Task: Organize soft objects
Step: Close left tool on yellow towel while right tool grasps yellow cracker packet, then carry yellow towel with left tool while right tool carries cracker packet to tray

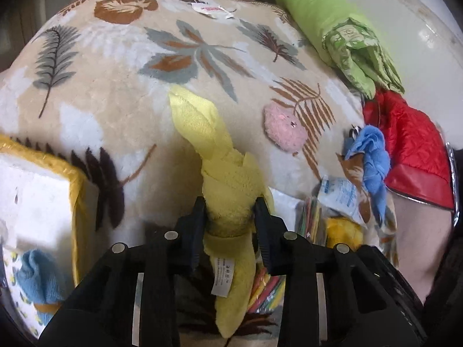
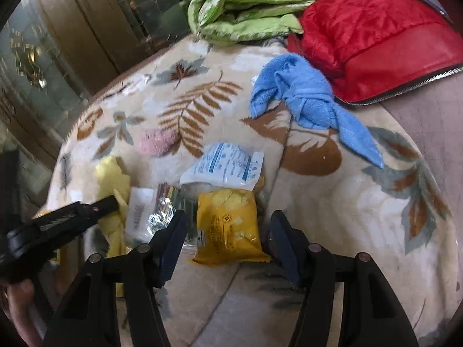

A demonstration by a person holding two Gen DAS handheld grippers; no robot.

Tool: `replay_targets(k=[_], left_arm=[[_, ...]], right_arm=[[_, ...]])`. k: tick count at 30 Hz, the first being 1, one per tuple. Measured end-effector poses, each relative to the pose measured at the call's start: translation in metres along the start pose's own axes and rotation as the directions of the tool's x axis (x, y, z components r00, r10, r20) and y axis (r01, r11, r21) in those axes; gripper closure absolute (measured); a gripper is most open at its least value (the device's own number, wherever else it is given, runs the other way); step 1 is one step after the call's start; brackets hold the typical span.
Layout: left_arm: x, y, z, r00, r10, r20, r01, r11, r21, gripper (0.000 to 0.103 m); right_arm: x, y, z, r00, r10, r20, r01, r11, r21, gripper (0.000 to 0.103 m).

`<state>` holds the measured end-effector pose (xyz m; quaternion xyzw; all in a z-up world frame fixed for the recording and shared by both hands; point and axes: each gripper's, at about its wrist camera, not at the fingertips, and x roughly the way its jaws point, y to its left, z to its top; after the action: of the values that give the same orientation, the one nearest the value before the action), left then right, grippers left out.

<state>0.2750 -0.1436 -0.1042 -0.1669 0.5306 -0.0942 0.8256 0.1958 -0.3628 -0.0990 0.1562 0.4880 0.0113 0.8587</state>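
We had the left claw clamped on the knotted yellow towel; its two fingers pressed the bunched middle, one twisted end reaching forward beyond the tips and the tagged end hanging back under the claw body. Ahead and to the right of that claw lay a small pink pad, and farther right a knotted blue towel.

Our right claw stood with its fingers apart, a yellow packet lying between them; whether either finger touched it we could not tell. Just beyond the packet lay a white printed pouch, and to the left of the tips some clear wrapped items. The blue towel lay ahead and to the right, with a red quilted jacket and a folded green cloth behind it.

Everything rested on a cream blanket with leaf prints. A wooden cabinet with glass panes stood past its far-left edge. Near the left claw's left side sat a white box with a yellow rim. The widest bare blanket lay forward-left of the left claw.
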Motion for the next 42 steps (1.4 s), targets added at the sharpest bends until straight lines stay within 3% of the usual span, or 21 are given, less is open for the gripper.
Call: replay_targets(k=[2, 4, 7, 11, 16, 25, 32, 42], left_arm=[[-0.007, 0.0, -0.005, 1.0, -0.016, 0.003, 0.016, 1.0, -0.006, 0.073], [-0.017, 0.002, -0.012, 1.0, -0.031, 0.005, 0.031, 1.0, -0.004, 0.073], [-0.03, 0.008, -0.023, 0.999, -0.049, 0.006, 0.049, 0.999, -0.006, 0.073], [-0.055, 0.016, -0.043, 0.995, -0.093, 0.018, 0.093, 0.996, -0.016, 0.073], [-0.088, 0.014, -0.085, 0.99, -0.134, 0.037, 0.133, 0.991, 0.012, 0.073], [-0.145, 0.005, -0.15, 0.982, -0.177, 0.06, 0.174, 0.984, 0.044, 0.073], [-0.215, 0.013, -0.156, 0.972, -0.173, 0.161, 0.165, 0.985, 0.06, 0.073], [-0.278, 0.078, -0.141, 0.946, -0.127, 0.298, 0.144, 0.989, -0.034, 0.073]], right_arm=[[0.006, 0.0, -0.003, 1.0, 0.022, -0.022, -0.022, 1.0, -0.004, 0.047], [0.012, 0.001, -0.008, 0.999, -0.001, -0.043, 0.0, 1.0, -0.014, 0.058], [0.009, 0.0, -0.011, 0.999, -0.003, -0.05, 0.003, 1.0, -0.002, 0.063], [-0.005, -0.001, -0.02, 0.999, 0.008, -0.049, -0.008, 1.0, 0.009, 0.063], [-0.03, -0.001, -0.048, 0.994, 0.089, -0.059, -0.087, 0.995, 0.039, 0.063], [-0.085, 0.028, -0.098, 0.976, 0.207, -0.061, -0.21, 0.977, -0.036, 0.063], [-0.127, 0.065, -0.098, 0.95, 0.311, -0.011, -0.311, 0.944, -0.107, 0.063], [-0.138, 0.135, -0.101, 0.913, 0.407, -0.038, -0.405, 0.887, -0.222, 0.063]])
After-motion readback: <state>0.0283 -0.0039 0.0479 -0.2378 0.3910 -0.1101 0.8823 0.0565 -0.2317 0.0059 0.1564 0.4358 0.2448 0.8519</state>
